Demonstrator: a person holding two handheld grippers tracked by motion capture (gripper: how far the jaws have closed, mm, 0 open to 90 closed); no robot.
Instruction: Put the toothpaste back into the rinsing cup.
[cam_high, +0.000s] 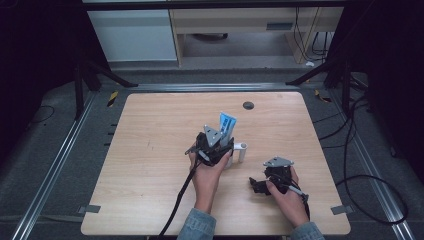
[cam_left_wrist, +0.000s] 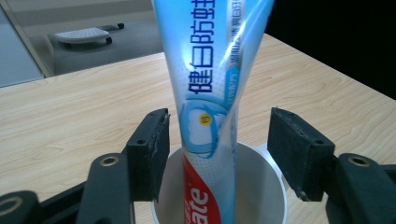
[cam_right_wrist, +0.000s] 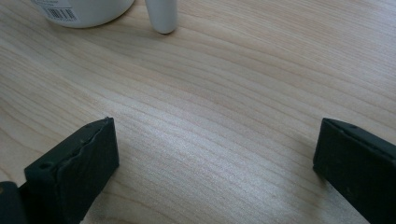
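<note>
Left tool (cam_left_wrist: 218, 154) open astride toothpaste tube (cam_left_wrist: 210, 93), standing in white cup (cam_left_wrist: 261, 186)

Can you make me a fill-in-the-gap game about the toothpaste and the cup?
1. The toothpaste tube stands inside a white ____.
2. The cup sits on a table made of ____.
3. The left gripper has its jaws ____ on either side of the tube, not touching it.
4. Between the right gripper jaws is only bare ____.

Missing words: cup; wood; open; table

wooden table (cam_high: 150, 150), grey floor (cam_high: 50, 150), white cabinet (cam_high: 132, 35)
</note>
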